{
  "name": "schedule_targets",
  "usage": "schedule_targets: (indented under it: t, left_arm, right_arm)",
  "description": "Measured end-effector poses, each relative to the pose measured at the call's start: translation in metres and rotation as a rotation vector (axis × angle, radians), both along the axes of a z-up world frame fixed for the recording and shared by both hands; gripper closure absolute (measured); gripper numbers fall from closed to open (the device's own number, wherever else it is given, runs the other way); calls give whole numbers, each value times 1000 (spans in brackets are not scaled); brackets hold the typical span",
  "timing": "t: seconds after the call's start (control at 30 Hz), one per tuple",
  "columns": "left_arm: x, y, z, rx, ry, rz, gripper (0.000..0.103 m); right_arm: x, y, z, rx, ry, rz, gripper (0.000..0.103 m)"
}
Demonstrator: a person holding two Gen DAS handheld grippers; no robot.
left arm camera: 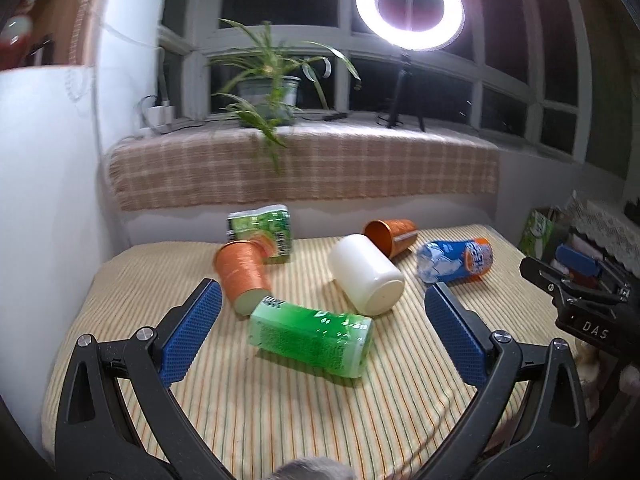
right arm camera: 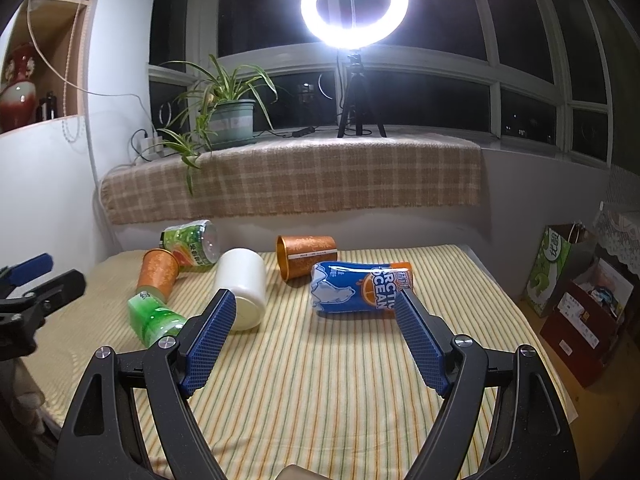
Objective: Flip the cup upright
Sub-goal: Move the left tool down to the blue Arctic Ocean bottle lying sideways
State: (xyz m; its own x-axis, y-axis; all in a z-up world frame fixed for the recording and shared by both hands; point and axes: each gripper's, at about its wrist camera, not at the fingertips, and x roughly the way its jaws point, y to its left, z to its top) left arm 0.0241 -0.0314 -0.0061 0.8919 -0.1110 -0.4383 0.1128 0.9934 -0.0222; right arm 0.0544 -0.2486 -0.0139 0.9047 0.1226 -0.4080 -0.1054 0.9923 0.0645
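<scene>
A white cup [left arm camera: 366, 274] [right arm camera: 243, 287] lies on its side in the middle of the striped tablecloth [left arm camera: 280, 400]. An orange cup [left arm camera: 390, 235] [right arm camera: 306, 255] lies on its side behind it, mouth to the left. A second orange cup [left arm camera: 240, 274] [right arm camera: 157, 274] lies at the left. My left gripper [left arm camera: 322, 304] is open and empty, above the near table, with a green bottle [left arm camera: 310, 338] between its fingers. My right gripper [right arm camera: 316, 312] is open and empty, just in front of the white cup and a blue can [right arm camera: 362, 287].
The green bottle [right arm camera: 154, 316], a green can [left arm camera: 262, 232] [right arm camera: 192, 243] and the blue Arctic Ocean can [left arm camera: 454, 260] lie among the cups. A plaid-covered sill [right arm camera: 296, 176] with a plant [right arm camera: 224, 108] and ring light [right arm camera: 354, 4] stands behind. Bags and boxes [right arm camera: 576, 292] stand at the right.
</scene>
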Motion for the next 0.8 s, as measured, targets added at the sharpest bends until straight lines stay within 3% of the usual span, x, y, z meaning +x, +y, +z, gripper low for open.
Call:
schedule_targets:
  t: [0.33, 0.6, 0.8]
  left_arm:
    - [64, -73, 4, 174, 101, -377, 0]
    - [109, -143, -8, 289, 194, -559, 8]
    - [146, -179, -28, 363, 285, -638, 11]
  right_arm:
    - [2, -29, -19, 47, 36, -36, 21]
    - [7, -66, -40, 97, 82, -76, 21]
    - [11, -92, -55, 128, 114, -99, 21]
